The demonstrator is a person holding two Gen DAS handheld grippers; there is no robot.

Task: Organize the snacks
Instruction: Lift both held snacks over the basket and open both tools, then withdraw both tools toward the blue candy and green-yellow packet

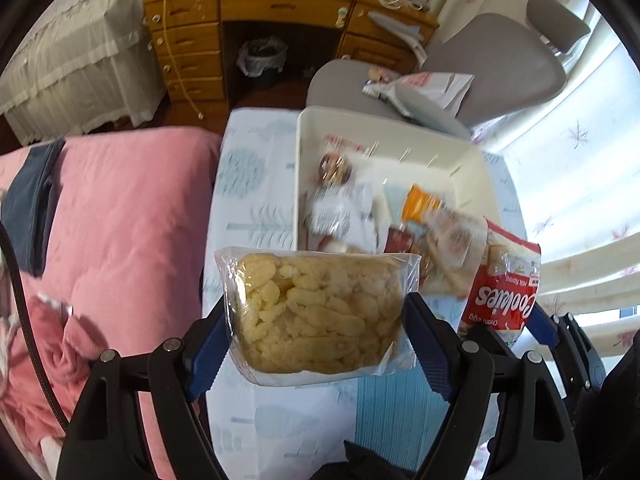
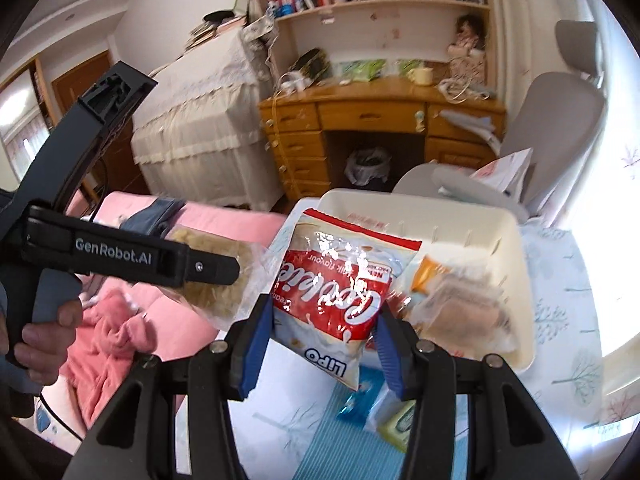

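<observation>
1. Clamping a clear bag of pale puffed snacks [image 1: 316,312] between its blue pads, the left gripper [image 1: 318,344] holds the bag in the air above the patterned cloth of the desk [image 1: 256,184], just short of the white bin [image 1: 304,140].
2. Beside it, the right gripper [image 2: 320,344] pinches a red-and-white cookies bag [image 2: 340,280] by its lower sides, lifted at the near edge of the same bin.
3. Below the right gripper, a blue packet [image 2: 358,398] and a green-and-yellow packet [image 2: 398,426] lie on the cloth, seemingly awaiting sorting.
4. Inside the bin, several wrapped snacks already sit, among them an orange pack [image 1: 420,202]; they are blurred. The job looks partway done, with two bags in transit and at least two left out.
5. Left of the desk lies a pink quilt [image 1: 120,220].
6. Beyond stand a grey chair [image 1: 492,64] and a wooden drawer unit [image 1: 192,44].
</observation>
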